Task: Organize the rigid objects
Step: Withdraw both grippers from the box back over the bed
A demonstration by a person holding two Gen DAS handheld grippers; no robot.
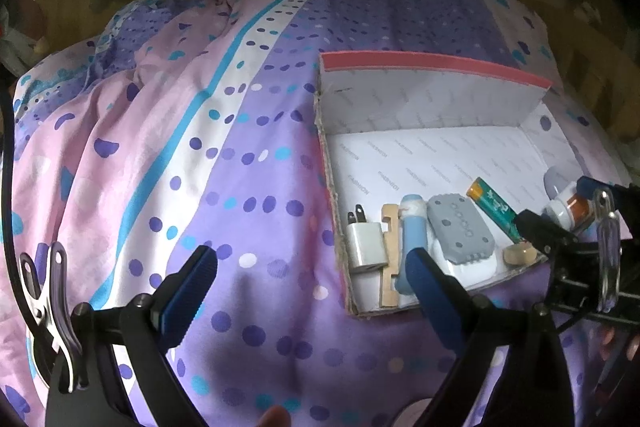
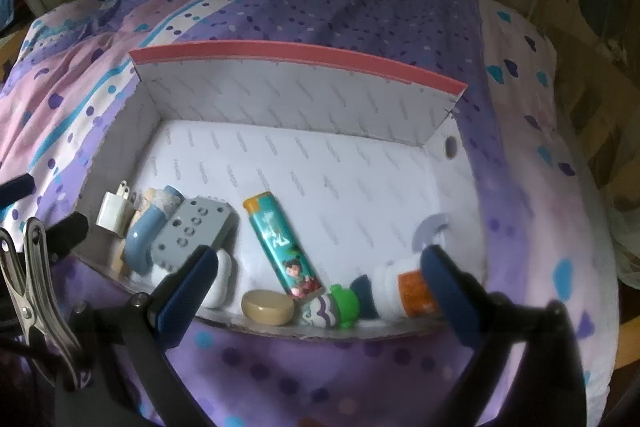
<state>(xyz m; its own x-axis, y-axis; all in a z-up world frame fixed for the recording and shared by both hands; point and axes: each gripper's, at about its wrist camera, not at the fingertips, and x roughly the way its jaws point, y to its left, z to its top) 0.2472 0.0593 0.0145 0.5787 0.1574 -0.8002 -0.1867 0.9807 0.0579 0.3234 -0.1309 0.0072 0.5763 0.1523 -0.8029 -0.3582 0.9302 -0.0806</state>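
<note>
While both claws (image 1: 312, 267) (image 2: 320, 267) gape empty, a teal lighter (image 2: 282, 249) lies in the white box (image 2: 280, 95).

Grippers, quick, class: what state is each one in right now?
Left gripper: open, holding nothing.
Right gripper: open, holding nothing.

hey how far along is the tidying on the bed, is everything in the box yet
Looks nearly done. Lined up along the near wall of the box are a charger, grey block, teal lighter, tan disc, frog toy and pill bottle. Nothing is in hand: the left gripper and right gripper are both open and empty. No loose items show on the bedspread.
</note>
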